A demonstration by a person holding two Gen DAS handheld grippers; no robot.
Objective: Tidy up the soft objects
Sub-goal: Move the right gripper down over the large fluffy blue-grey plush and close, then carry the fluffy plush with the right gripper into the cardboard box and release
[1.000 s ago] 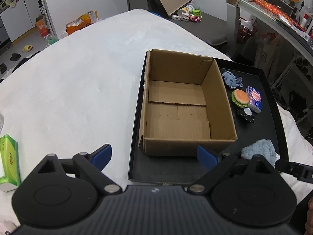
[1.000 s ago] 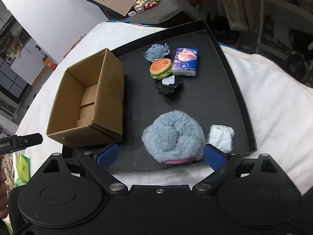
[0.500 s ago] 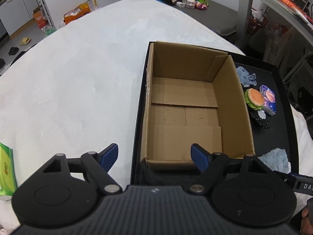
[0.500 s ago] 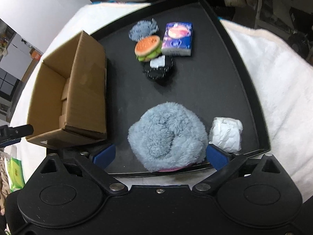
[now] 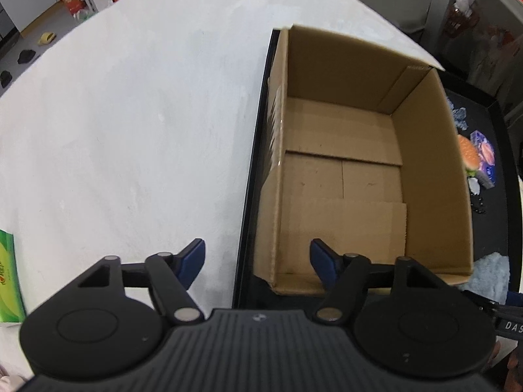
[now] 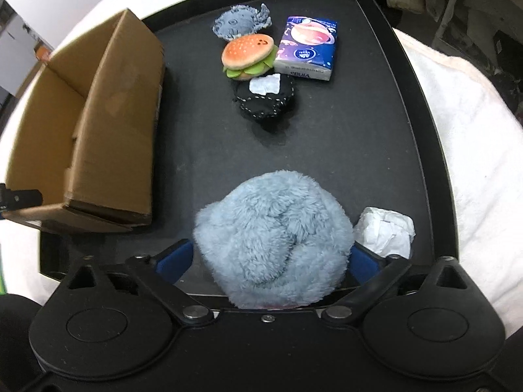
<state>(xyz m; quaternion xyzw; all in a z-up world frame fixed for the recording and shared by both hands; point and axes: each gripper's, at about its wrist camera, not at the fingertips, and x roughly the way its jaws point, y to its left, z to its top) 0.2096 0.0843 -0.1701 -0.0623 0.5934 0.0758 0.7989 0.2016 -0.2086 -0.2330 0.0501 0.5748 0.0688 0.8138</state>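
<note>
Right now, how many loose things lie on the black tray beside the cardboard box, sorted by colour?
Blue-grey: 2, fluffy ball, flat plush
Orange: 1, burger plush
Purple: 1, tissue pack
Black: 1, stitched plush
White: 1, crumpled wad
Total: 6

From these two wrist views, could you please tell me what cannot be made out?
- Fluffy blue plush, right wrist view: its near underside is hidden behind the right gripper body, so pad contact is unclear.
- Burger toy, left wrist view: mostly hidden behind the cardboard box wall.
- Green packet, left wrist view: cut off by the frame edge.
- Tissue pack print, right wrist view: too small to read.
</note>
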